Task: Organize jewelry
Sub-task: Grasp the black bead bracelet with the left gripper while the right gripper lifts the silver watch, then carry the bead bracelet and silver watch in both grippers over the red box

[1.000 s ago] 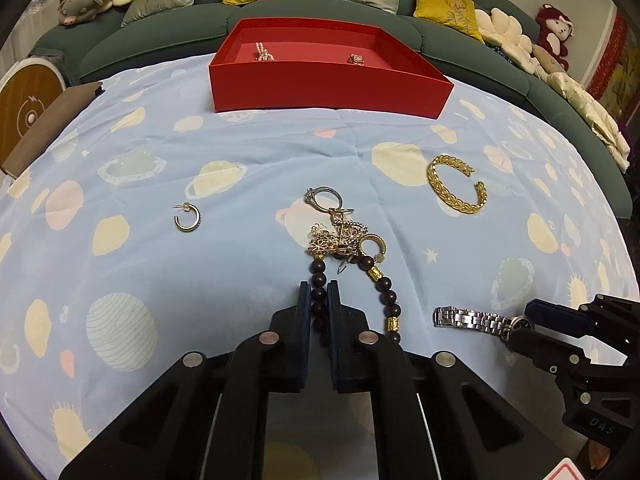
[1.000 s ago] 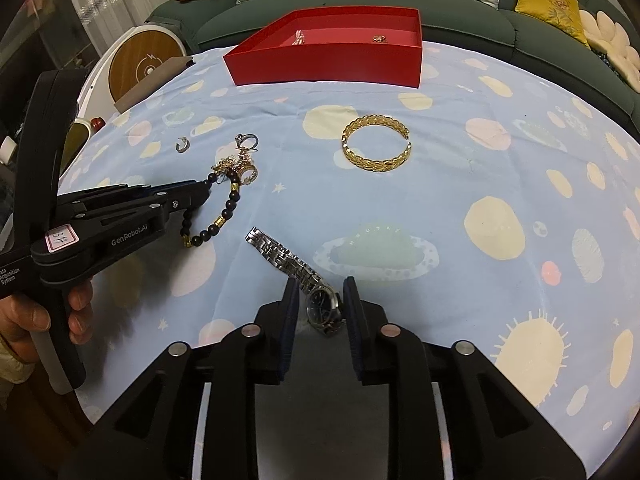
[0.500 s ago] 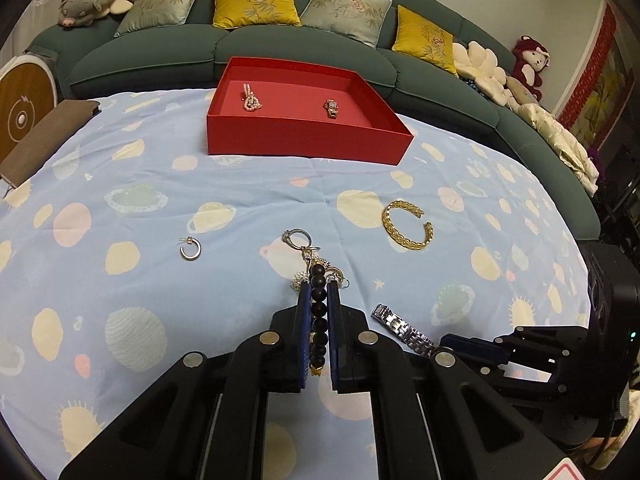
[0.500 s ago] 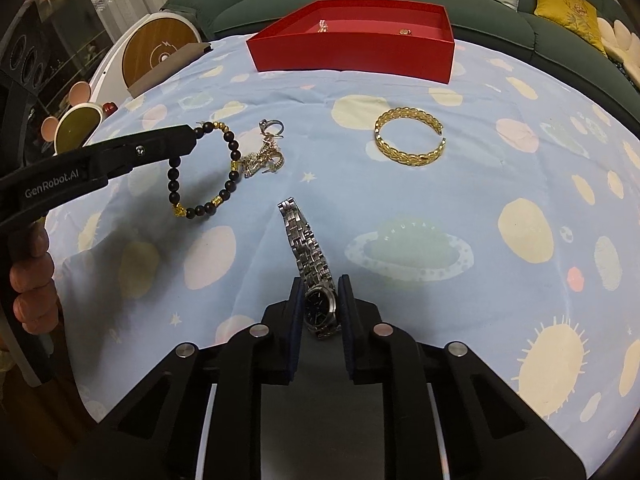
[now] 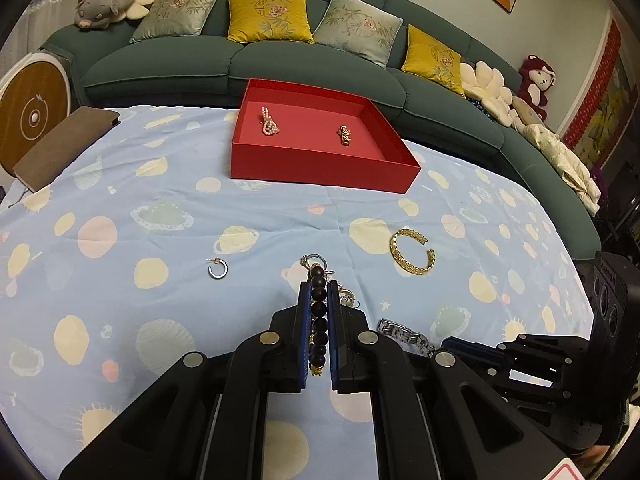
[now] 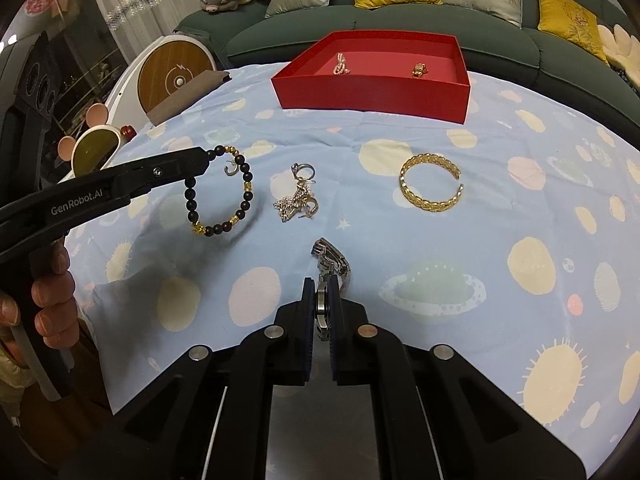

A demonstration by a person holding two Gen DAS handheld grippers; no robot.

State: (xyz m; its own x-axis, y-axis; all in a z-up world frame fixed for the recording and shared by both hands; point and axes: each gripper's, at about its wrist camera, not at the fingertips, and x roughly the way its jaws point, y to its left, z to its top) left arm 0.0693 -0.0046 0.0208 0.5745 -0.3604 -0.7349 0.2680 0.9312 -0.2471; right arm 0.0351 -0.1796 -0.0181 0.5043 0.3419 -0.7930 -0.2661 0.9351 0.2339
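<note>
My left gripper (image 5: 319, 292) is shut on a dark bead bracelet (image 5: 319, 320) and holds it above the cloth; the bracelet hangs from it in the right wrist view (image 6: 220, 196). My right gripper (image 6: 320, 288) is shut on a silver watch (image 6: 330, 268), lifted off the cloth; its band shows in the left wrist view (image 5: 404, 334). A red tray (image 5: 320, 166) at the back holds a pearl piece (image 5: 270, 122) and a gold piece (image 5: 344, 135). A gold cuff bracelet (image 6: 430, 188), a tangle of chains and rings (image 6: 298, 200) and a silver hoop earring (image 5: 217, 269) lie on the cloth.
The table has a light blue planet-print cloth (image 6: 520, 208). A green sofa (image 5: 280, 68) with cushions runs behind it. A brown notebook (image 5: 60, 146) lies at the far left edge. A round wooden disc (image 6: 176, 74) stands off the left side.
Both grippers have risen from the cloth, the left with the bead bracelet and the right with the watch. The right gripper closed on the watch.
</note>
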